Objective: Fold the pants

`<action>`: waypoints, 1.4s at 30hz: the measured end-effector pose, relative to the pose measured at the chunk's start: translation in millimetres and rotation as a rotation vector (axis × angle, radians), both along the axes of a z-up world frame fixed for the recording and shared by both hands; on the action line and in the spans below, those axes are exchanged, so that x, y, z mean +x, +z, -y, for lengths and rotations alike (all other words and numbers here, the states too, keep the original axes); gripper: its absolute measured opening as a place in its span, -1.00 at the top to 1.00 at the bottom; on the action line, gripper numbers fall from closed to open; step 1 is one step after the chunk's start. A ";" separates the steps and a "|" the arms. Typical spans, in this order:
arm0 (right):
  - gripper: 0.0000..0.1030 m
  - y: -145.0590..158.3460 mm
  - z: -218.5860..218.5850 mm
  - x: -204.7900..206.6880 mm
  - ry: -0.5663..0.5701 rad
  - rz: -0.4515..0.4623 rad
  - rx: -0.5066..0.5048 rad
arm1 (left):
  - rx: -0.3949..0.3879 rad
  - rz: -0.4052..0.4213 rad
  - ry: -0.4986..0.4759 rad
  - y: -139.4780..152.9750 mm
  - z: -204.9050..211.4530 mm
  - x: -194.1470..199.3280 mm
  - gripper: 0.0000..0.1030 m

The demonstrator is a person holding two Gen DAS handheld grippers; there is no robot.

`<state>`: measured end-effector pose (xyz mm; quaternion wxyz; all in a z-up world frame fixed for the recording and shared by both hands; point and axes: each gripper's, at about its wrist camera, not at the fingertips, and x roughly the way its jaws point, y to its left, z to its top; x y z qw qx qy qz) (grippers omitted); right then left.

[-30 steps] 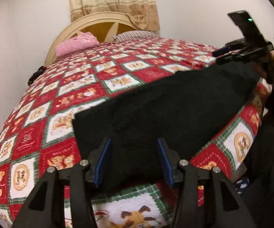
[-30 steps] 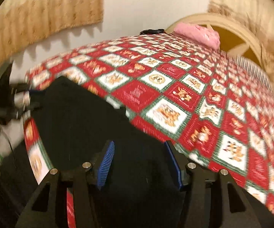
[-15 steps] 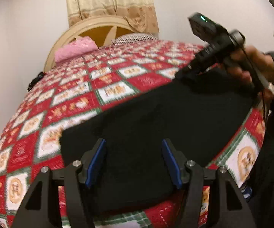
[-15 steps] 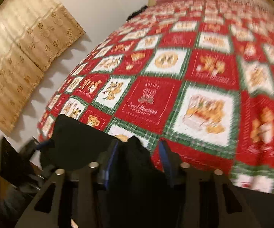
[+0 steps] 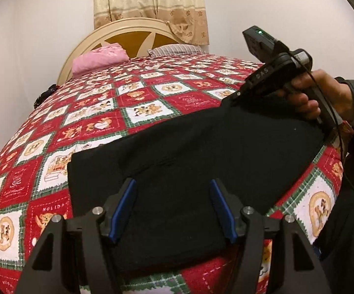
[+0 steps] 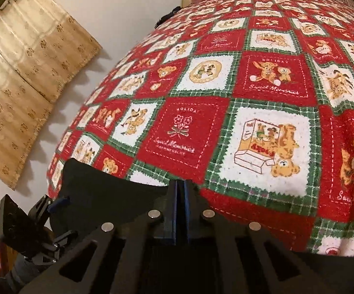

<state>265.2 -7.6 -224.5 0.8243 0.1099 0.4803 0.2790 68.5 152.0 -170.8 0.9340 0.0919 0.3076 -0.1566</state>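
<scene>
My black pants [image 5: 201,152] lie flat; right gripper [image 6: 181,191] pinches their edge, left gripper [image 5: 173,208] spread; quilt [image 5: 91,122] bare toward 12.

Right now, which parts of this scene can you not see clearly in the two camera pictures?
- Right wrist view: whether the shut right gripper pinches the black pants; its own pads cover the contact.
- Left wrist view: the pants' near edge, behind the open left gripper.
- Left wrist view: the right gripper's tips, black against black cloth.
- Both views: the bedspread's full extent, cut by the lens rim.

Right gripper [image 6: 181,193] grip hidden (black pants [image 5: 189,152]).
</scene>
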 end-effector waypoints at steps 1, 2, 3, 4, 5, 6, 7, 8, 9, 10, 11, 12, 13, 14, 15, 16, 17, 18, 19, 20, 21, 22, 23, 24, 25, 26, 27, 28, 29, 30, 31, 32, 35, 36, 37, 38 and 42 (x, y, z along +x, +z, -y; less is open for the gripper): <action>0.79 2.3 3.3 -1.7 0.001 0.000 0.011 | 0.008 -0.004 0.008 1.3 1.3 0.5 -0.27; 0.61 4.5 6.0 -4.2 0.001 0.004 0.007 | 0.022 -0.007 0.017 4.1 3.7 -0.3 -0.27; 0.48 9.8 11.4 -9.9 0.000 0.022 -0.005 | 0.036 -0.001 0.022 8.2 6.9 -2.3 -0.27; 0.46 14.9 16.0 -15.2 0.001 0.040 -0.015 | 0.040 0.014 0.019 12.6 9.8 -5.1 -0.27; 0.46 22.8 26.0 -23.9 0.003 0.064 -0.028 | 0.035 0.033 0.007 20.1 15.3 -10.0 -0.27; 0.46 28.4 34.9 -30.2 -0.003 0.079 -0.039 | 0.031 0.040 -0.005 24.3 19.6 -11.5 -0.27; 0.46 36.7 49.4 -39.4 -0.020 0.096 -0.053 | 0.033 0.048 -0.027 29.8 28.3 -14.5 -0.27; 0.45 41.5 60.0 -45.2 -0.034 0.102 -0.056 | 0.043 0.058 -0.052 33.9 38.6 -16.7 -0.27; 0.45 48.9 77.8 -54.5 -0.057 0.108 -0.051 | 0.052 0.066 -0.074 36.4 48.0 -17.5 -0.27; 0.45 56.5 96.9 -64.8 -0.085 0.118 -0.048 | 0.061 0.070 -0.102 38.6 59.1 -18.3 -0.27; 0.45 63.5 114.4 -74.2 -0.113 0.129 -0.046 | 0.070 0.069 -0.141 40.8 75.7 -18.2 -0.27; 0.45 70.5 134.5 -85.3 -0.147 0.141 -0.045 | 0.073 0.070 -0.166 42.4 85.9 -17.9 -0.27; 0.45 76.8 153.1 -96.4 -0.183 0.150 -0.046 | 0.073 0.072 -0.195 43.5 97.8 -17.3 -0.27; 0.45 82.9 172.9 -108.4 -0.222 0.160 -0.049 | 0.074 0.071 -0.241 44.4 115.7 -16.8 -0.27; 0.45 88.4 191.0 -119.6 -0.262 0.171 -0.050 | 0.079 0.070 -0.267 45.1 126.5 -16.9 -0.27; 0.45 95.0 213.4 -134.2 -0.313 0.186 -0.052 | 0.084 0.072 -0.295 45.9 138.6 -17.2 -0.27; 0.43 100.8 232.3 -146.0 -0.356 0.197 -0.051 | 0.087 0.073 -0.329 46.5 152.6 -17.6 -0.27; 0.34 104.6 248.3 -157.3 -0.395 0.206 -0.047 | 0.092 0.072 -0.363 46.8 167.5 -18.0 -0.27; 0.24 109.5 269.6 -171.7 -0.448 0.215 -0.043 | 0.099 0.072 -0.395 46.7 182.7 -18.6 -0.27; 0.03 112.5 284.8 -183.8 -0.491 0.224 -0.044 | 0.105 0.073 -0.418 47.0 193.4 -18.9 -0.27; -0.07 115.2 298.0 -193.8 -0.530 0.232 -0.048 | 0.114 0.074 -0.449 46.9 207.4 -19.5 -0.27; -0.07 117.7 313.7 -206.7 -0.581 0.246 -0.053 | 0.121 0.074 -0.480 46.3 220.5 -20.2 -0.27; -0.07 119.1 321.5 -213.6 -0.603 0.256 -0.051 | 0.130 0.074 -0.506 45.3 232.5 -21.1 -0.27; -0.07 120.9 333.0 -222.6 -0.628 0.269 -0.038 | 0.140 0.074 -0.521 44.3 241.3 -21.8 -0.27; -0.07 121.6 342.8 -229.7 -0.646 0.277 -0.025 | 0.154 0.073 -0.536 42.7 252.9 -22.0 -0.27; -0.07 121.8 355.4 -238.7 -0.679 0.289 -0.011 | 0.159 0.071 -0.546 42.0 259.3 -21.2 -0.27; -0.07 121.5 363.2 -244.2 -0.706 0.298 -0.002 | 0.164 0.066 -0.557 41.6 267.6 -19.0 -0.27; -0.07 120.7 370.0 -248.6 -0.727 0.303 0.005 | 0.166 0.063 -0.569 40.8 275.7 -18.3 -0.27; -0.07 117.8 379.0 -252.2 -0.746 0.301 0.015 | 0.168 0.061 -0.577 40.1 281.1 -17.5 -0.27; -0.07 115.2 384.2 -254.9 -0.760 0.299 0.024 | 0.174 0.058 -0.586 38.7 287.1 -16.1 -0.27; -0.07 111.9 391.5 -257.6 -0.780 0.298 0.037 | 0.182 0.052 -0.590 37.4 291.5 -15.0 -0.27; -0.07 108.9 393.8 -260.0 -0.795 0.299 0.044 | 0.195 0.046 -0.589 35.6 295.1 -15.7 -0.27; -0.07 101.1 402.8 -264.9 -0.825 0.304 0.059 | 0.224 0.034 -0.593 29.6 304.8 -14.3 -0.27; -0.07 98.9 401.2 -263.6 -0.822 0.300 0.054 | 0.235 0.033 -0.592 27.5 306.5 -13.9 -0.27; -0.07 98.1 401.8 -263.2 -0.820 0.297 0.047 | 0.247 0.031 -0.592 25.3 307.2 -13.9 -0.26; -0.07 97.9 403.0 -264.1 -0.823 0.301 0.042 | 0.255 0.024 -0.595 23.0 308.7 -13.2 -0.17; -0.07 97.6 410.5 -266.8 -0.843 0.313 0.045 | 0.232 -0.008 -0.593 20.9 306.5 -9.4 -0.13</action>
